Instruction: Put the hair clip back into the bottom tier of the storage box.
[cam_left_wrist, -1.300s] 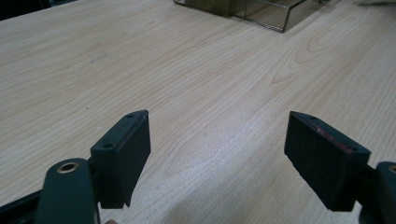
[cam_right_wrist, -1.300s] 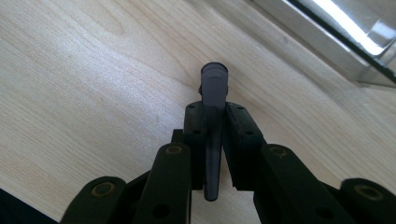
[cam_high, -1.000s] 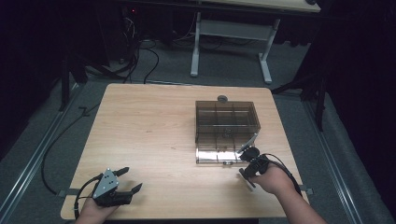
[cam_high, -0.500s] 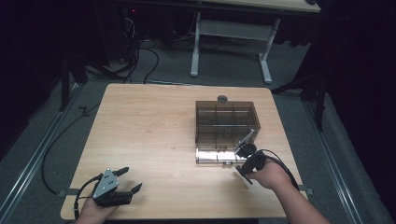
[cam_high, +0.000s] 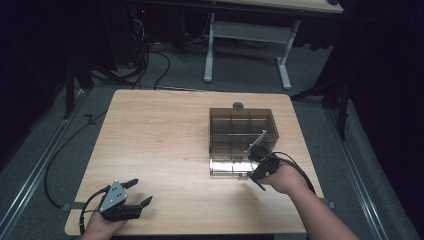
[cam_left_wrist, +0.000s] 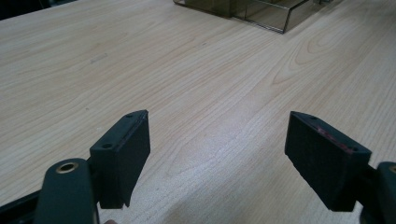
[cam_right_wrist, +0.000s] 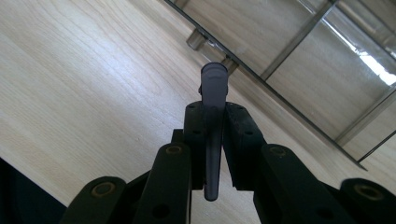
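At the near left, the left claw (cam_high: 134, 196) rests released on the surface (cam_high: 160, 145). Right of centre, the right claw (cam_right_wrist: 215, 119) pinches a thin grey tube (cam_right_wrist: 213, 93) over the compartment box's (cam_high: 242, 135) near edge; it could slip sideways and drop outside.

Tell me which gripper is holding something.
The right gripper, shut on a grey tapered tube beside the compartment box; the left gripper is open and holds nothing.

No legible text, labels or numbers anywhere. Nothing readable on the table (cam_high: 165, 135). Compartment box (cam_high: 242, 140) unmarked.
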